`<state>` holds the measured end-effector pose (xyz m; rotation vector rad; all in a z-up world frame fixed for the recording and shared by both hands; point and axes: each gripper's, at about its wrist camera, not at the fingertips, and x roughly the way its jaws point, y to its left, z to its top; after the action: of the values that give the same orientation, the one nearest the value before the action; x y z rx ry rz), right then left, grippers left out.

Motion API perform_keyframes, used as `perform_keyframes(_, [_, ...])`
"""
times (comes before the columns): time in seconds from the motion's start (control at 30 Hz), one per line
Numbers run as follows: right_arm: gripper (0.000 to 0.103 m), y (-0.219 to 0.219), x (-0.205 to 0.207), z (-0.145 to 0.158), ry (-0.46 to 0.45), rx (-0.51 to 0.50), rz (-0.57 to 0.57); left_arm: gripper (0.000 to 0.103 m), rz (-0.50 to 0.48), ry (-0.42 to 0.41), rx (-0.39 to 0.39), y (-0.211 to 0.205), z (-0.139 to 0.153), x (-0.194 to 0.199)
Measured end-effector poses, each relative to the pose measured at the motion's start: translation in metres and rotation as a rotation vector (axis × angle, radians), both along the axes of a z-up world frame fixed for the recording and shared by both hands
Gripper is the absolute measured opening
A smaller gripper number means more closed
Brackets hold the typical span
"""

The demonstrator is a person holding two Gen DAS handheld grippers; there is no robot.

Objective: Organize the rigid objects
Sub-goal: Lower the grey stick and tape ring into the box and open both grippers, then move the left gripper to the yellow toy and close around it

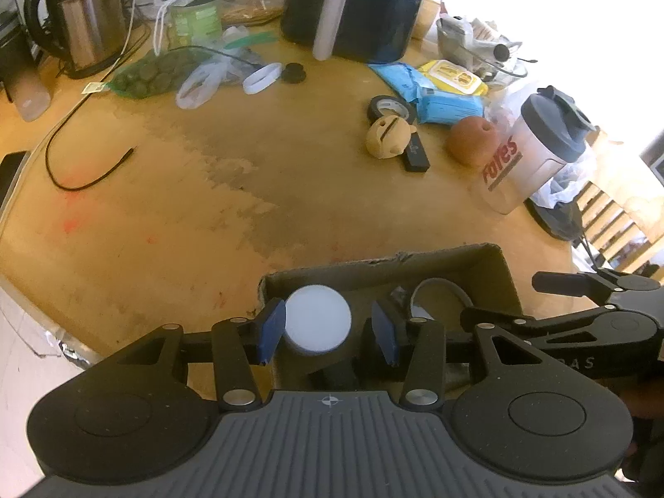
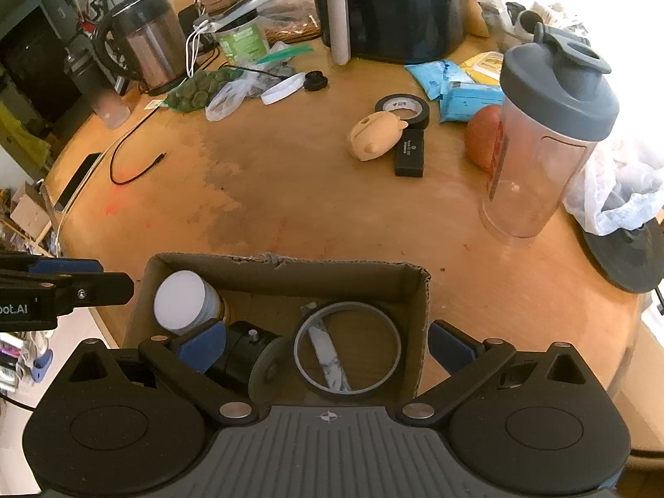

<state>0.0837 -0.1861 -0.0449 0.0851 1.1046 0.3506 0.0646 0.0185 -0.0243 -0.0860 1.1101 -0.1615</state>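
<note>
A cardboard box (image 2: 286, 276) stands at the table's near edge; it also shows in the left wrist view (image 1: 373, 267). In it are a white-lidded jar (image 2: 182, 301), a black cylinder (image 2: 245, 350), a grey ring (image 2: 347, 350) and a white strip. My left gripper (image 1: 328, 334) is open above the box, its blue pads either side of the jar's white lid (image 1: 317, 317), with a gap on the right. My right gripper (image 2: 328, 348) is open wide over the box, around the grey ring without touching it.
On the table beyond stand a clear shaker bottle (image 2: 548, 141), a tan toy (image 2: 375, 135), a black bar (image 2: 410, 153), a tape roll (image 2: 401, 108), a reddish ball (image 1: 471, 145), blue packets, an air fryer (image 2: 390, 4), a kettle (image 2: 145, 37) and a black cable (image 2: 133, 166).
</note>
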Motion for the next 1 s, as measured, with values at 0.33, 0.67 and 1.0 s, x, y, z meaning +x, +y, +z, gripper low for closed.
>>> perform_keyframes(0.33, [0.103,-0.004,0.000,0.000,-0.015,0.001,-0.043,0.046,-0.045,-0.030,0.016,-0.007,0.001,0.010])
perform_keyframes(0.67, [0.103,-0.019,0.006,-0.003,-0.042,-0.031,-0.105,0.046,-0.068,-0.104,-0.005,-0.013,0.007,0.029])
perform_keyframes(1.0, [0.103,-0.022,0.028,0.002,-0.061,-0.040,-0.086,0.046,-0.106,-0.184,-0.020,-0.022,0.023,0.067])
